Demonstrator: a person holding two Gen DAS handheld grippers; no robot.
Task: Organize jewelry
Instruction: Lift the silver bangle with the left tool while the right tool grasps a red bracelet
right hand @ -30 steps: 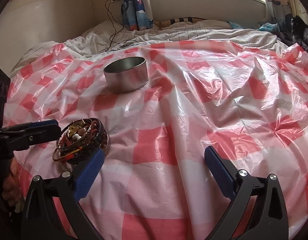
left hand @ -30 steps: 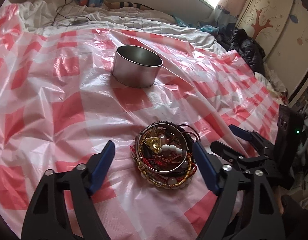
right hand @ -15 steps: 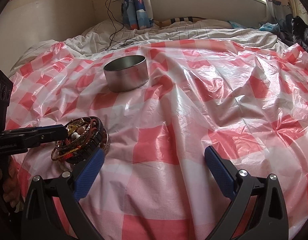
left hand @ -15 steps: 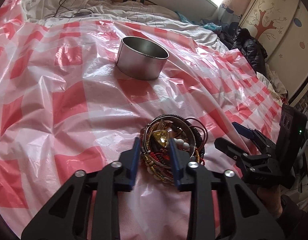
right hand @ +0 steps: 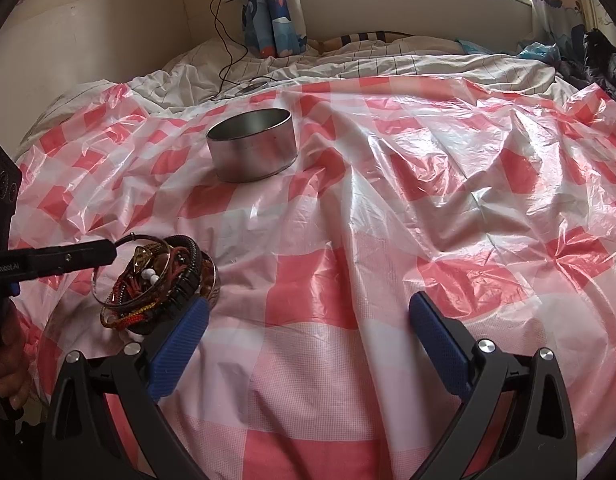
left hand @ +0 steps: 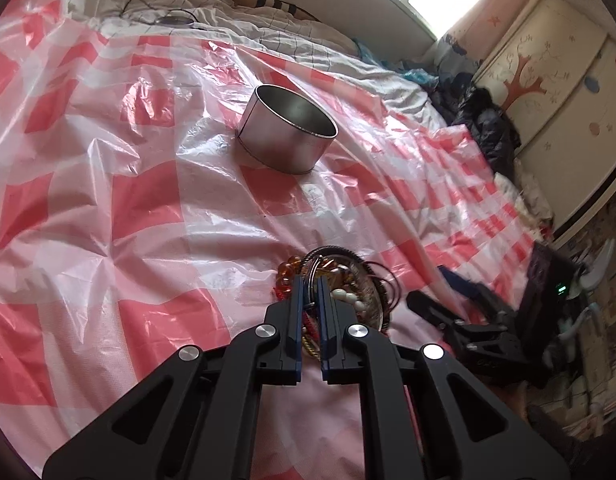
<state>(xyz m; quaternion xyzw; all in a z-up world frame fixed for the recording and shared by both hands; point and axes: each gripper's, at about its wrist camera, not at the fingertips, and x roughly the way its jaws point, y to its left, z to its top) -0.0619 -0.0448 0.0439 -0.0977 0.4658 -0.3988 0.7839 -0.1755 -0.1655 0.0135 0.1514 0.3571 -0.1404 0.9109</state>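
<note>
A: Left wrist view: where is the jewelry?
B: The pile of bracelets point(left hand: 340, 292) lies on the checked plastic sheet point(left hand: 147, 208) over the bed, well short of the metal tin point(left hand: 285, 130). The left gripper point(left hand: 309, 288) has its jaws clenched on a thin metal bangle from the pile.

A: Right wrist view?
B: The right gripper point(right hand: 308, 328) has its jaws released, nothing between them. The pile point(right hand: 159, 280) sits just beside its left pad; the left gripper point(right hand: 103, 252) pinches a ring at the pile's top. The tin point(right hand: 253, 150) stands farther back.
</note>
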